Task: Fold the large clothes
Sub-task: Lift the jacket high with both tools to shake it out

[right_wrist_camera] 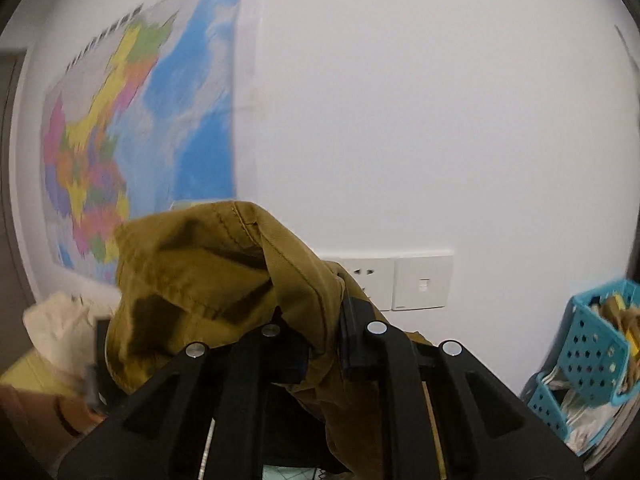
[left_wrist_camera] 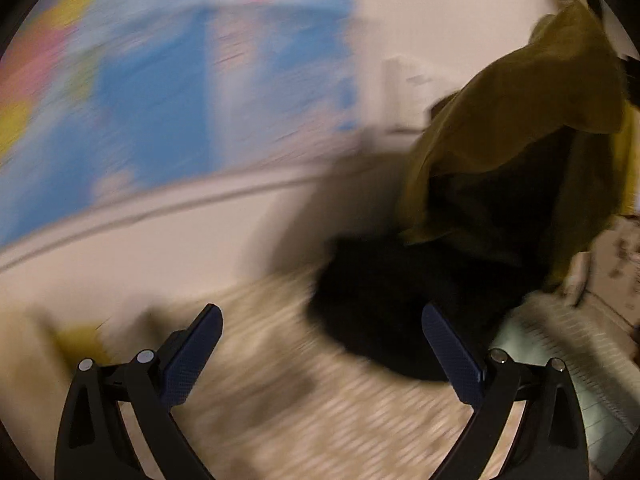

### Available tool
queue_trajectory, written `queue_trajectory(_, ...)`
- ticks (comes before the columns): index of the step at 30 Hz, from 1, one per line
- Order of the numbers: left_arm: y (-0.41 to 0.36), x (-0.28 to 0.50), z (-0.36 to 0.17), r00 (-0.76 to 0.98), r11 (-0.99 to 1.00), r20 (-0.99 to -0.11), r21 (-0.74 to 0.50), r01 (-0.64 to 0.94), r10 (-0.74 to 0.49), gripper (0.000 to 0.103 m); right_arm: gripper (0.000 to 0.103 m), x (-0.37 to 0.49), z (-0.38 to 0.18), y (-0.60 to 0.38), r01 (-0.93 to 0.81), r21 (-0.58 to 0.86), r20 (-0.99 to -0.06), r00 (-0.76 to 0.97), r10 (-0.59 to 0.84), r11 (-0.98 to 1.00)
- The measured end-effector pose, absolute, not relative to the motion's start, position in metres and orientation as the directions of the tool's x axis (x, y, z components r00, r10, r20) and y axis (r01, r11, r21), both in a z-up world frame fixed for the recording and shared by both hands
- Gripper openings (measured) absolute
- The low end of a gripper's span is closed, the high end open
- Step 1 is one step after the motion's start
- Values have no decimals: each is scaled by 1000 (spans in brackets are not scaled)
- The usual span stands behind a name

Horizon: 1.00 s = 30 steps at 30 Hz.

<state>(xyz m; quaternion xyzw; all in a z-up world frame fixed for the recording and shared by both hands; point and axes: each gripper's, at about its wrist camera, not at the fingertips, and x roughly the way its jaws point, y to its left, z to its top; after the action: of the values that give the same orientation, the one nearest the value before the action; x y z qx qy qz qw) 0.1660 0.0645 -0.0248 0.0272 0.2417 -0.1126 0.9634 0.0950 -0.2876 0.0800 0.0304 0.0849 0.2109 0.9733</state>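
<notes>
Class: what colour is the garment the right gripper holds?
Olive-mustard garment, clearest in the right wrist view.

A coloured wall map [right_wrist_camera: 136,136] hangs at ten o'clock in the right wrist view, its sea blue and its regions yellow, pink, green and orange; in the left wrist view it is a blur. At five o'clock of it sit a white wall socket [right_wrist_camera: 370,278] and, touching its right side, a white switch plate [right_wrist_camera: 423,280]. Turquoise perforated baskets [right_wrist_camera: 592,356] stand stacked at four o'clock. A cream bag [right_wrist_camera: 60,324] lies at eight o'clock, above a brown cardboard box [right_wrist_camera: 44,416].
</notes>
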Motion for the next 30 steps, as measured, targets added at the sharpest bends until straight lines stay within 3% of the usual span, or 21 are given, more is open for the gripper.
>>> queue_trajectory(3, 21, 183, -20, 864, 947, -419, 32, 321, -279, 97, 11, 92, 85, -302, -396, 135, -139, 900, 413, 908)
queue_trajectory(7, -28, 202, -13, 904, 930, -328, 147, 337, -275, 96, 11, 91, 87, -318, -375, 154, -136, 908, 395, 914)
queue_trajectory(8, -36, 213, -12, 894, 924, -331, 131, 360, -302, 90, 11, 85, 85, -325, -372, 161, -133, 910, 394, 914)
queue_trajectory(10, -54, 238, -11, 881, 918, -350, 120, 379, -318, 62, 11, 81, 89, -337, -352, 175, -123, 919, 375, 920)
queue_trajectory(12, -69, 261, -12, 855, 911, -404, 109, 398, -325, 2, 11, 77, 99, -350, -332, 187, -114, 927, 356, 925)
queue_trajectory(15, -80, 277, 0, 855, 920, -407, 80, 384, -322, 0, 11, 58, 128, -378, -296, 186, -72, 947, 313, 937)
queue_trajectory(21, -117, 257, 95, 885, 901, -260, 102, 422, -385, 0, 10, -22, 212, -400, -266, 115, 103, 962, 255, 957)
queue_trajectory(26, -123, 202, 196, 921, 919, -34, 57, 391, -389, 0, 10, -104, 271, -407, -286, 62, 222, 938, 266, 956)
queue_trajectory(30, -91, 151, 255, 936, 938, 66, 5, 346, -346, 0, 10, -161, 292, -406, -351, 13, 287, 898, 333, 936)
